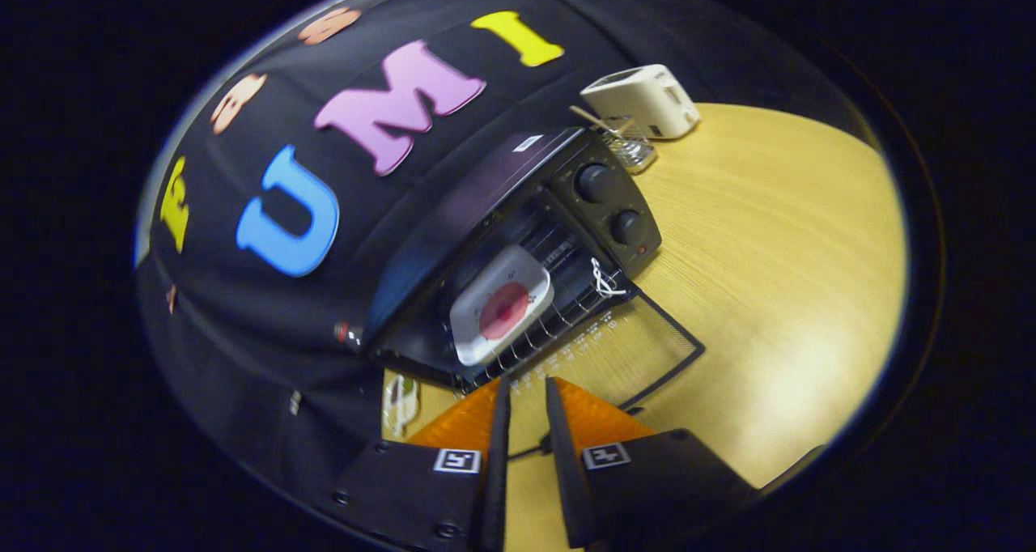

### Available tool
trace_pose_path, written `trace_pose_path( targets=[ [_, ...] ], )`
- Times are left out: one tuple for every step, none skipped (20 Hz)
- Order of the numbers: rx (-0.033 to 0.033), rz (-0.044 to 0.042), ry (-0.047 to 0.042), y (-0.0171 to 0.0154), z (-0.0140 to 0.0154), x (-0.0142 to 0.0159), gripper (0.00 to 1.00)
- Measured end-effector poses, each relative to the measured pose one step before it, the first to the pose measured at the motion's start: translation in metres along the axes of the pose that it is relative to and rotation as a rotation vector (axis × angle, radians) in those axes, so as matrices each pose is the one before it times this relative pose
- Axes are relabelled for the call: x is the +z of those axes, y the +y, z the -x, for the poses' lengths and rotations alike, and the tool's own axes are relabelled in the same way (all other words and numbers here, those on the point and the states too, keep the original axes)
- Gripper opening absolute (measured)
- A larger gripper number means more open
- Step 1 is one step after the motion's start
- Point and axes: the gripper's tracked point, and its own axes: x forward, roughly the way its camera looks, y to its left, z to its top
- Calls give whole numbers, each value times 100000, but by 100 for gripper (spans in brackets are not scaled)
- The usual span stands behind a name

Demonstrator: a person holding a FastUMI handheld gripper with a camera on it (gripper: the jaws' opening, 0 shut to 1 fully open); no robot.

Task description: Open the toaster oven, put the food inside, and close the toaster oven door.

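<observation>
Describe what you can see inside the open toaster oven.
Inside the toaster oven, a white tray holding pink round food sits on the wire rack. The tray covers the rack beneath it. The claw, fingers slightly apart, holds nothing.

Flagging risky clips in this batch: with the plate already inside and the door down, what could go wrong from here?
1. The open glass door lies flat just ahead of the hand-held gripper, whose fingers are nearly closed on nothing; pushing down rather than lifting could strain it.
2. The white plate of food sits near the rack's front edge in the toaster oven; the closing door might catch it.
</observation>
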Motion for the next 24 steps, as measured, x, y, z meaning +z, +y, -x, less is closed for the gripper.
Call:
trace_pose_path(
  targets=[
    [-1055,9584,159,-830,988,-792,44],
    [-226,7104,979,-348,569,-927,44],
    [263,4593,1953,-219,325,-1126,64],
    [47,3457,1555,53,270,-1029,81],
    [-171,2860,1417,209,227,-1114,99],
    [316,2225,2203,209,61,-890,99],
    [-256,1971,1586,249,-409,-868,99],
    [-1034,2387,797,123,-686,-527,99],
    [-2075,3992,1997,-326,-819,-679,99],
    [-2613,3683,2600,-523,-897,-738,99],
    [-1744,3382,2327,-250,-734,-616,99],
    [-1634,2529,897,-29,-479,-390,99],
    [-1610,1207,332,-213,-568,-57,99],
    [-1563,276,841,-288,-571,-54,99],
    [-1043,-695,1789,-136,-557,-277,99],
    [-554,-807,1923,113,-748,-368,99],
    [-669,0,639,76,-502,-76,99],
    [-378,-108,236,53,-1124,1014,99],
    [-439,-697,-121,191,-219,105,99],
    [-320,28,-1227,110,-401,434,99],
    [-557,-24,131,111,-448,197,99],
    [-800,283,-908,4,-383,492,99],
    [-1711,916,896,-53,-101,-102,99],
    [-359,1373,-375,52,127,-12,99]
  ],
)
